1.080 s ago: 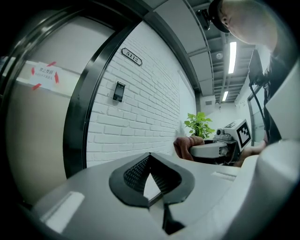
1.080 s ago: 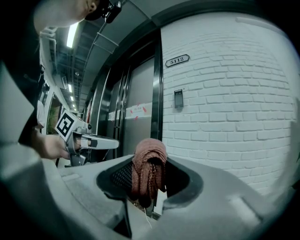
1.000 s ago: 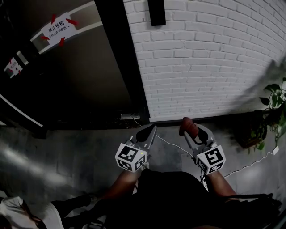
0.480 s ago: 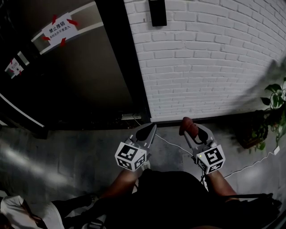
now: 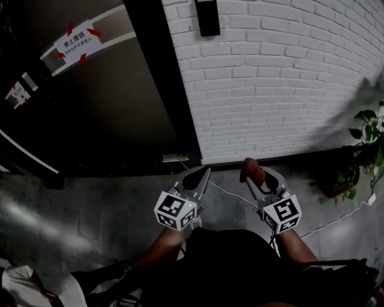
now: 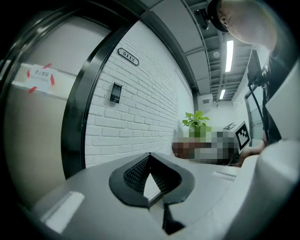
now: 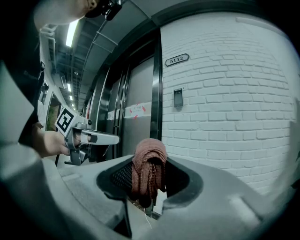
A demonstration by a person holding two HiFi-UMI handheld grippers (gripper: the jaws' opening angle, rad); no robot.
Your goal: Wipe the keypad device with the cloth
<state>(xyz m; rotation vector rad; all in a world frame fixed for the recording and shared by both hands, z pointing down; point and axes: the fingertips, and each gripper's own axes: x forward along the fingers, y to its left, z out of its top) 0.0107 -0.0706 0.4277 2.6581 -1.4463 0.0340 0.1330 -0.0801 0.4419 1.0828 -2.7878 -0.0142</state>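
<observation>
The keypad device point(image 5: 207, 17) is a small black box high on the white brick wall; it also shows in the left gripper view point(image 6: 115, 92) and the right gripper view point(image 7: 177, 97). My right gripper point(image 5: 255, 171) is held low, far below the keypad, shut on a bunched reddish-brown cloth point(image 5: 253, 169). The cloth point(image 7: 149, 165) hangs folded between its jaws point(image 7: 150, 161). My left gripper point(image 5: 200, 175) is beside it at the same height, shut with nothing in it; its tips point(image 6: 149, 155) touch.
A dark door point(image 5: 114, 96) with a taped white sign point(image 5: 78, 41) stands left of the brick wall. A potted plant point(image 5: 367, 141) is at the right, with a white cable point(image 5: 336, 220) on the grey floor. A number plate point(image 7: 176, 59) hangs above the keypad.
The head view has shifted slightly, so the keypad sits a little further left in the frame. Both grippers stay where they were, with the cloth still held.
</observation>
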